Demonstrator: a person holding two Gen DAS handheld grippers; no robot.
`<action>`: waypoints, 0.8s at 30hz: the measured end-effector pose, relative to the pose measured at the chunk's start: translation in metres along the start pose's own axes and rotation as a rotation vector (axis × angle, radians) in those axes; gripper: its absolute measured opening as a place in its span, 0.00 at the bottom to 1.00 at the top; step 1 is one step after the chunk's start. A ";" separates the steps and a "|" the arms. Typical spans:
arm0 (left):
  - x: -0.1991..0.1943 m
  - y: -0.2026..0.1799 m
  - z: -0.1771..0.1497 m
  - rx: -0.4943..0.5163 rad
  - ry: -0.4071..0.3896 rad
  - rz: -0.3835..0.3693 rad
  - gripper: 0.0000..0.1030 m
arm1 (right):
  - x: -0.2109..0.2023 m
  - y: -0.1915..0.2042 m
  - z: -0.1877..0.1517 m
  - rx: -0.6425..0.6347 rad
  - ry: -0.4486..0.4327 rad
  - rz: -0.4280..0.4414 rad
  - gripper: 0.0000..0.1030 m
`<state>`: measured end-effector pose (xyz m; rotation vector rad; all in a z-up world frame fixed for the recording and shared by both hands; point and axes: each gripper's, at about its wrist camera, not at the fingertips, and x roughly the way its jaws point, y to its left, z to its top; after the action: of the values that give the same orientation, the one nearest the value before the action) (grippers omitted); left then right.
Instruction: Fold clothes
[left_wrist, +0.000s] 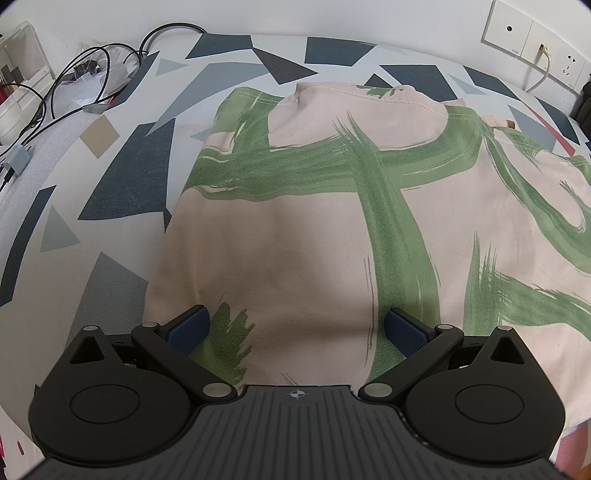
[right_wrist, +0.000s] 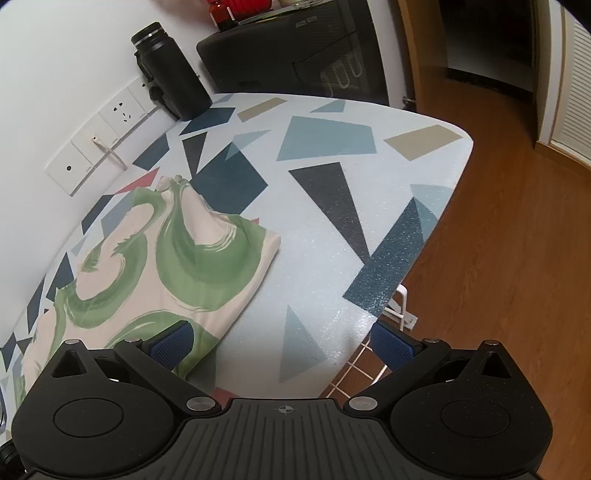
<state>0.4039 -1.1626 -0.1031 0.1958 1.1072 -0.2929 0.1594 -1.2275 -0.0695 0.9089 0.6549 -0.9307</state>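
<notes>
Pink-green garment (left_wrist: 314, 206) lies folded on the table (right_wrist: 332, 236) — both grippers, left (left_wrist: 297, 328) and right (right_wrist: 282, 341), spread, empty.

Left gripper (left_wrist: 297, 330) over a pink garment (left_wrist: 314, 229) with green brushstrokes.

The jaws stand wide apart, blue pads (left_wrist: 188, 326) just above the cloth near its close edge, holding nothing. The garment lies spread on the geometric-patterned surface (left_wrist: 122, 192). Black cables (left_wrist: 74, 74) lie at far left; wall sockets (left_wrist: 532, 37) at upper right.
</notes>
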 end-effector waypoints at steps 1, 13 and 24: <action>0.000 0.000 0.000 0.000 -0.001 0.000 1.00 | 0.000 0.000 0.000 0.001 -0.001 0.000 0.99; 0.000 -0.001 -0.001 -0.002 -0.010 0.005 1.00 | -0.003 -0.006 -0.003 0.015 0.000 -0.009 0.99; 0.000 0.002 -0.001 -0.001 -0.007 -0.010 1.00 | -0.005 -0.001 -0.004 0.003 -0.001 -0.008 0.99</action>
<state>0.4038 -1.1604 -0.1039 0.1882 1.1013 -0.3015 0.1562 -1.2220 -0.0677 0.9089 0.6570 -0.9393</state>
